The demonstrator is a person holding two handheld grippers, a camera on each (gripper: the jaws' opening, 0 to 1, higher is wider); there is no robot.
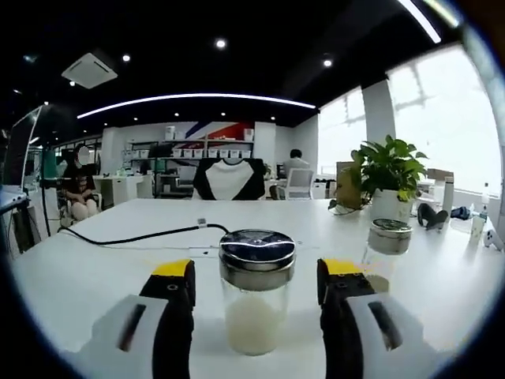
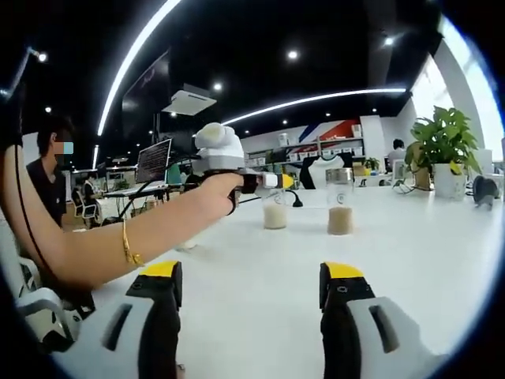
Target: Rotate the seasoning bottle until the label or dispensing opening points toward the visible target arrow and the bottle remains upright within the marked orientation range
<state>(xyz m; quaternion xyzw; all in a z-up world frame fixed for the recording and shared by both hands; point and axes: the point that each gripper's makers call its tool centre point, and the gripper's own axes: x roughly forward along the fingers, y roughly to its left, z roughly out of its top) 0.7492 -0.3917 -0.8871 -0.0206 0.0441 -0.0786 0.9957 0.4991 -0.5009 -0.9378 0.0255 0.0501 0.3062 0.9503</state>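
Two bottles [image 1: 256, 290] [image 1: 386, 253], one between left tongs [image 1: 256, 288].

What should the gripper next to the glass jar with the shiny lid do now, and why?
Probably close the left gripper gently on the clear glass seasoning bottle with the metal lid. Its jaws stand open on either side of the bottle with gaps showing, and the bottle stands upright on the white table. It needs a hold before it can be turned.
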